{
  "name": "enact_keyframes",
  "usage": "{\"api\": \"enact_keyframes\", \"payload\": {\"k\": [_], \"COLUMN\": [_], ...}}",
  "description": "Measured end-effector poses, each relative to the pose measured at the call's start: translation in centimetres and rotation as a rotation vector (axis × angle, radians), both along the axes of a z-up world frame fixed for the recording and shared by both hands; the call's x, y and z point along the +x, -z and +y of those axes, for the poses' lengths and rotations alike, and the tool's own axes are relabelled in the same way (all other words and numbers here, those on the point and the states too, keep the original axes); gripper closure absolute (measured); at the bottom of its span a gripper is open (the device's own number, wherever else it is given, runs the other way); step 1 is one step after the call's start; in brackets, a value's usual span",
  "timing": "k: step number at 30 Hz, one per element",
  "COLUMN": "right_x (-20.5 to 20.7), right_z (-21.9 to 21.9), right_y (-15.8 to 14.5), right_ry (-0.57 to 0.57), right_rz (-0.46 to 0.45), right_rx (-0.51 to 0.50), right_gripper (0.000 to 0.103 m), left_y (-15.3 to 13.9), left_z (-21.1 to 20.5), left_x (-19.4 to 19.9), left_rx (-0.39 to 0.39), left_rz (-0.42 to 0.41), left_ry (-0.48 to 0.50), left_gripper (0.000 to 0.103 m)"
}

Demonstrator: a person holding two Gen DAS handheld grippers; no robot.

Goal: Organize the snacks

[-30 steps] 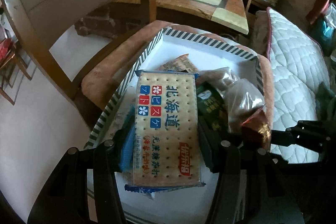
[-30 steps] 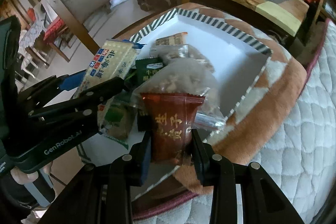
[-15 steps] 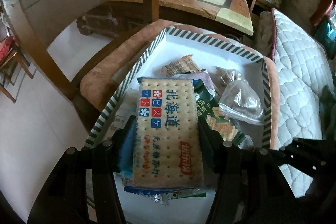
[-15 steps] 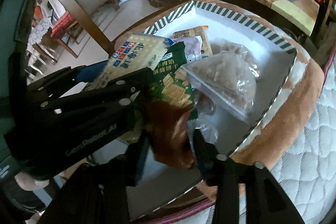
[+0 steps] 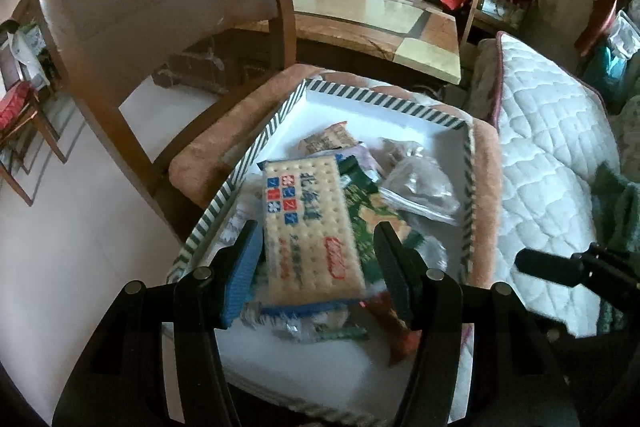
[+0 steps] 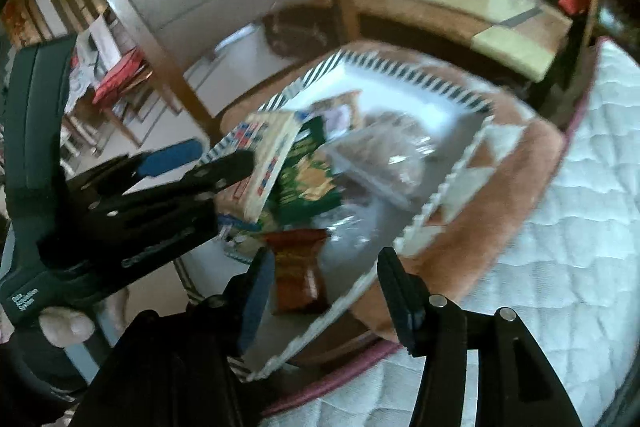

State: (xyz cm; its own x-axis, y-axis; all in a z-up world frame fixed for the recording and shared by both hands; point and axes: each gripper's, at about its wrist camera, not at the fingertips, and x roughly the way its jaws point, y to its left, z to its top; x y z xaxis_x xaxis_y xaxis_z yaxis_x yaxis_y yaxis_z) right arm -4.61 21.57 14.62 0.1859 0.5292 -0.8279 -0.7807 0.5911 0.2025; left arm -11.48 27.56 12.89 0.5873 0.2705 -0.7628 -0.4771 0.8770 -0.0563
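Observation:
A white box with a green-striped rim (image 5: 362, 95) (image 6: 412, 77) rests on a brown cushion and holds several snacks. My left gripper (image 5: 316, 239) (image 6: 196, 159) is open over the box's near left; a cream cracker pack (image 5: 310, 223) (image 6: 272, 157) lies between its fingers on the pile, no pad touching it. My right gripper (image 6: 324, 265) is open and empty above the box's near corner. A red-brown snack packet (image 6: 298, 273) (image 5: 390, 323) lies in the box just under it. A green biscuit pack (image 6: 310, 185) (image 5: 370, 219) and a clear bag (image 6: 380, 163) (image 5: 420, 187) lie beside the crackers.
The cushion (image 5: 208, 155) sits on a wooden chair with a tall back (image 5: 132, 7). A quilted white mattress (image 5: 544, 163) (image 6: 560, 227) lies to the right. A wooden table (image 5: 384, 23) stands behind. White floor (image 5: 60, 227) is on the left.
My right gripper opened, dropped the red-brown packet into the box and pulled back. My left gripper opened and left the cracker pack lying on the pile.

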Motion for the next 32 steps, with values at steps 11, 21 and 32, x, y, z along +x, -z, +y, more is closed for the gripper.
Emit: {"api": "enact_keyframes", "payload": {"k": [11,21,32], "right_x": [-1.6,-2.5,-2.2], "right_z": [-4.5,-5.8,-7.9], "right_y": [-1.3,-2.0,-2.2], "right_ry": [0.046,0.044,0.080], "right_rz": [-0.022,-0.028,-0.027], "right_rx": [0.001,0.013,0.024], "right_gripper": [0.050,0.050,0.049], "left_y": [-3.3,-4.0,-4.3], "left_z": [-3.0,-4.5,-7.1], "left_x": [-2.6,-3.5,-2.9], "left_rx": [0.031,0.038,0.090], "left_rz": [-0.062,-0.077,-0.091], "left_ry": [0.006,0.025,0.079], "left_gripper": [0.045,0.045,0.045]}}
